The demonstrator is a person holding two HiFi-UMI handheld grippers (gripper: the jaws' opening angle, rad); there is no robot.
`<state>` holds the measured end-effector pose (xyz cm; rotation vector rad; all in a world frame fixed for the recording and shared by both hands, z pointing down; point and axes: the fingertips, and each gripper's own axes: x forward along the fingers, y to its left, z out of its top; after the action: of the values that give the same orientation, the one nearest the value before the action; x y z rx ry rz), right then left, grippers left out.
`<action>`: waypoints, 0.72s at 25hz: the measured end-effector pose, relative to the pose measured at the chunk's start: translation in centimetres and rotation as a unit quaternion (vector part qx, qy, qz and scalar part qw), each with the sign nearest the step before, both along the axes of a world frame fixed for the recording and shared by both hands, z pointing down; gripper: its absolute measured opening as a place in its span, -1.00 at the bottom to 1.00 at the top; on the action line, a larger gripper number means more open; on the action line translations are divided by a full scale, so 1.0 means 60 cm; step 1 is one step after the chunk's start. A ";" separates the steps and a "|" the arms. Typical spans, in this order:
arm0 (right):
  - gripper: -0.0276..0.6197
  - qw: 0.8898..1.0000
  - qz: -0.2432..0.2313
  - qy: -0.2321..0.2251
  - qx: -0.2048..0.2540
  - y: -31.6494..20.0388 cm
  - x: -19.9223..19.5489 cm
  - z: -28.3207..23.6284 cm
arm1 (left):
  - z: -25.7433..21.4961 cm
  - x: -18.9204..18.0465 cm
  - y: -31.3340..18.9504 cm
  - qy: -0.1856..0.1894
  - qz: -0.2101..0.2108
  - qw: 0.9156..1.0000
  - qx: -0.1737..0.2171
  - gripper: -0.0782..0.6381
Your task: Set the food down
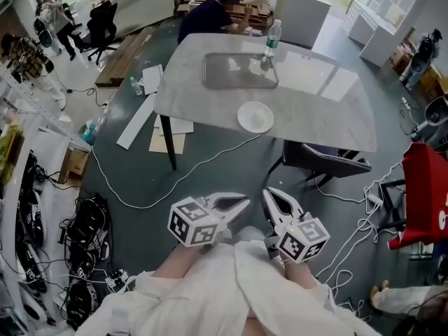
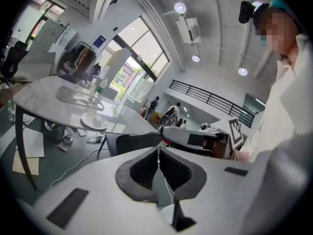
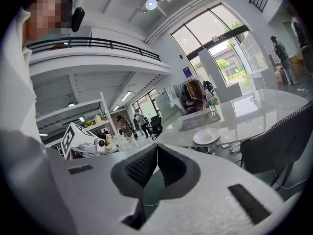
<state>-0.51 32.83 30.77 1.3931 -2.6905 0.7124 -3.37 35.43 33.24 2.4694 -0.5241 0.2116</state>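
The left gripper [image 1: 241, 203] is closed: in its own view its dark pads [image 2: 146, 169] meet along one thin seam, with nothing between them. The right gripper [image 1: 271, 194] is the same, its pads [image 3: 142, 169] pressed together and empty. Both sit low against the person's white coat [image 1: 231, 285], tips close to each other but not touching, and touch nothing else.

The food [image 3: 207, 134] is a small pale lump on the plate [image 1: 255, 116]. It shows best in the right gripper view; from the head view it barely stands out. The plate lies at 12 o'clock from the grippers, well apart from them, close to the near edge of the table [image 1: 329, 110].

By count: two grippers, one table, one plate, one tray [image 1: 205, 72] and one bottle [image 1: 271, 39]. The tray lies at 11 o'clock from the plate, further in on the tabletop. The bottle stands upright at the tray's 2 o'clock corner (I cannot tell whether inside the rim or just beside it). One dark chair [image 1: 325, 161] is tucked at the table's near edge, at 2 o'clock from the grippers.

Between the grippers and the table lies open grey floor, crossed by one white cable [image 1: 210, 161] that curves from 10 o'clock to under the table. Room narrows at the sides: black cable bundles [image 1: 87, 222] at 9 o'clock, a red thing [image 1: 423, 194] at 3 o'clock. The tabletop around the plate is bare.
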 end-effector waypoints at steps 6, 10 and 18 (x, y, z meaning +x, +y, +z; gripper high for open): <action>-0.91 1.000 0.007 0.008 -0.011 -0.032 0.013 0.011 | 0.011 0.018 -0.023 0.001 0.015 1.000 -0.008 -0.72; -0.91 1.000 0.008 0.008 -0.010 -0.071 0.023 0.014 | 0.012 0.019 -0.062 0.002 0.005 1.000 -0.005 -0.72; -0.91 1.000 -0.006 -0.004 -0.015 -0.184 0.027 0.016 | 0.017 0.022 -0.176 -0.004 -0.015 1.000 -0.014 -0.72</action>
<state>1.10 21.78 31.73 1.3680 -2.6815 0.7546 -2.05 24.88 34.29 2.4332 -0.5577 0.2139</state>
